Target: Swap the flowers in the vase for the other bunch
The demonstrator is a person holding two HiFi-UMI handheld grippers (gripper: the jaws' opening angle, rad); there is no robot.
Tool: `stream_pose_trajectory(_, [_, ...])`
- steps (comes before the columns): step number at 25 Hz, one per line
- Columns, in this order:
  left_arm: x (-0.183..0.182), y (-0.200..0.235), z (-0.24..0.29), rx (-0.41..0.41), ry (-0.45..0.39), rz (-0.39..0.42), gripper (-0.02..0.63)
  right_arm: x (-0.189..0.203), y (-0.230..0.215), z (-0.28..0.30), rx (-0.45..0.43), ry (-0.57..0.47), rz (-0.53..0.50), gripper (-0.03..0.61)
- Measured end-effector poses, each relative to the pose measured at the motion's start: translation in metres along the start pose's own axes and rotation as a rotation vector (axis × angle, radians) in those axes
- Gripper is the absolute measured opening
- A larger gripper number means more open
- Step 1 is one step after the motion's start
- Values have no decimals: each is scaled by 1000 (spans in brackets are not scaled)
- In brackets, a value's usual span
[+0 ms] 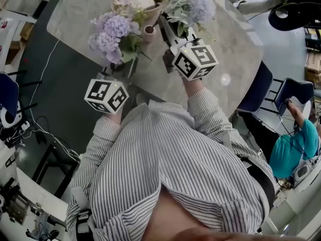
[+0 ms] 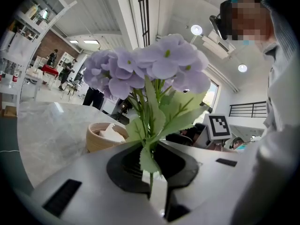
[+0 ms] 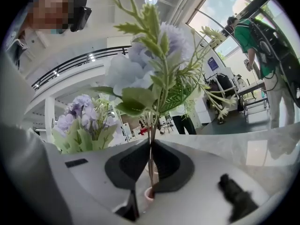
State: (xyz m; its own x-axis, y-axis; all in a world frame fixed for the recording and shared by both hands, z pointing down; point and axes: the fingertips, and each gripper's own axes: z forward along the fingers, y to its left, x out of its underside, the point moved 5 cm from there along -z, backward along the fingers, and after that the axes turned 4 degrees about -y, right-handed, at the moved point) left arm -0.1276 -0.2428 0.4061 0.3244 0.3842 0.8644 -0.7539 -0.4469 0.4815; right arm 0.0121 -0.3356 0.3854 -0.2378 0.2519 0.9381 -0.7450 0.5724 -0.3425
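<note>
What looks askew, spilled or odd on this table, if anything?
Nothing stands out: the vase stands upright on the table, nothing spilled. The left gripper grips the purple bunch and the right gripper the pale bunch by their stems.

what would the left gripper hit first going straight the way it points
Probably the small pink vase, going by the head view; depth to the left gripper is unclear.

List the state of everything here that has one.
purple bunch: upright, stem clamped in left gripper.
left gripper: shut on purple bunch.
pale blue bunch: upright, stems clamped in right gripper.
right gripper: shut on pale blue bunch.
vase: upright on table; stems in or out, cannot tell.
basket: upright, paper inside.
</note>
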Motion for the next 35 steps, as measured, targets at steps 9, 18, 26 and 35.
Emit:
stream_pose_trajectory(9, [-11,2,-5,25,-10,36,49,-22,13,-12,-3,-63,-32,35])
stream_pose_trajectory(18, [-33,-16,0,55,-38,92,49,-57,14,-38,16,-113,-63,35])
stream_pose_trajectory(26, [-54,-15,13,69,-75,132,49,-68,4,-58,43,-110,-79,35])
stream_pose_trajectory(35, [-83,-18,24,96,-113,147,49,-66,11,-80,48,-79,-65,35])
